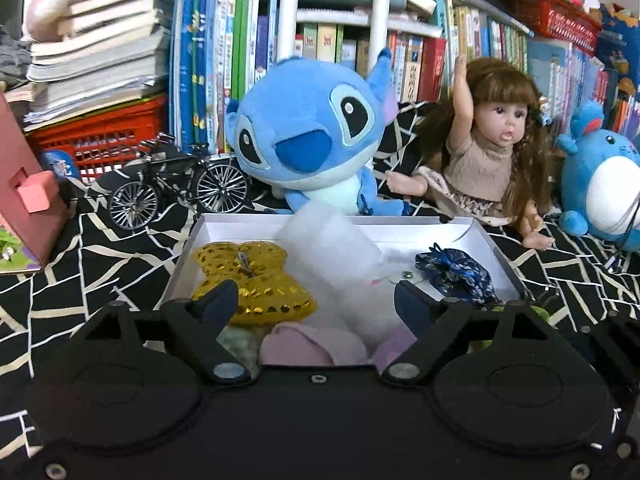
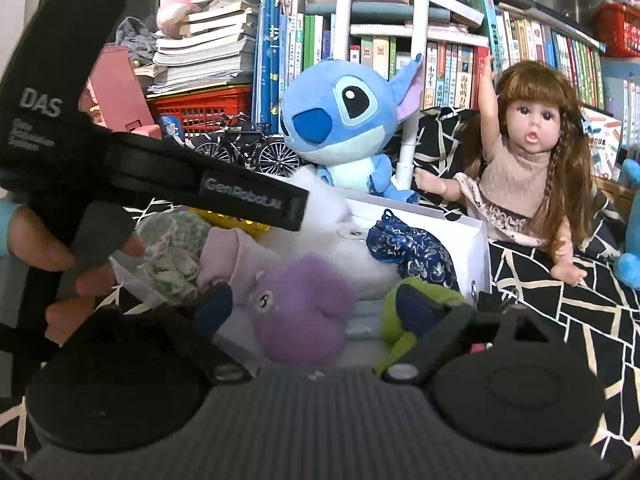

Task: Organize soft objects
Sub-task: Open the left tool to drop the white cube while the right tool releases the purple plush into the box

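Note:
A white box [image 1: 496,248] holds soft things: a gold sequin bow [image 1: 256,280], white stuffing [image 1: 328,256], a blue patterned pouch [image 1: 456,272] and pink cloth [image 1: 312,344]. My left gripper [image 1: 316,300] is open and empty just above the box's near edge. In the right wrist view the box [image 2: 476,236] also holds a purple plush [image 2: 308,312], a green plush [image 2: 424,304], a green-white cloth [image 2: 172,248] and the pouch [image 2: 412,248]. My right gripper [image 2: 316,308] is open, its fingers either side of the purple plush. The left gripper's body [image 2: 120,160] crosses the upper left.
A blue Stitch plush [image 1: 308,136], a doll [image 1: 492,160] and a blue round plush [image 1: 604,188] sit behind the box on a black patterned cloth [image 1: 80,264]. A toy bicycle [image 1: 176,188], a red basket [image 1: 100,136], a pink box [image 1: 24,200] and book stacks stand at the left.

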### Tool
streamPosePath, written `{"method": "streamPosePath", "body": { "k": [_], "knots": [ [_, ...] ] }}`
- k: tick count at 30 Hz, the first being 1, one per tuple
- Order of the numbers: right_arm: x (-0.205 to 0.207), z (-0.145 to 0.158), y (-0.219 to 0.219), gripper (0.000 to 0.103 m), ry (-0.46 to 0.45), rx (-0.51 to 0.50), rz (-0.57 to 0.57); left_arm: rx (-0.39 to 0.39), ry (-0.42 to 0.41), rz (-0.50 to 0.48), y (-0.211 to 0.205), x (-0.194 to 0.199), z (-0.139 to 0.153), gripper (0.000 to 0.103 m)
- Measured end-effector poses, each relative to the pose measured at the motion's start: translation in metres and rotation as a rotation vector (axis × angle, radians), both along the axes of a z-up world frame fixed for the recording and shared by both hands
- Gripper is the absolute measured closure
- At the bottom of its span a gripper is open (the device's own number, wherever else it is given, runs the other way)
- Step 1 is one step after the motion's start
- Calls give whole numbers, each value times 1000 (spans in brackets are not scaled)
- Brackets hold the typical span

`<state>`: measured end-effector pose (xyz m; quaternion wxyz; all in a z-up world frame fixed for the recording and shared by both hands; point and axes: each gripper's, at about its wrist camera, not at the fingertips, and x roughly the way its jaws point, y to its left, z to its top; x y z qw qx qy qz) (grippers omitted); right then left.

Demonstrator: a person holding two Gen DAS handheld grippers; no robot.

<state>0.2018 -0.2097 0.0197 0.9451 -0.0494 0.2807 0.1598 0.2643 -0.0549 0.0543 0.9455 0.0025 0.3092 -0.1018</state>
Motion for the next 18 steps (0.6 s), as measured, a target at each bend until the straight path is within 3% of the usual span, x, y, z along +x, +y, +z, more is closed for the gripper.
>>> {"method": "streamPosePath", "body": {
  "k": [18],
  "knots": [
    [-53, 12, -3, 8, -61, -6, 25, -25, -103, -60, 18, -87, 15, 14]
  ]
}}
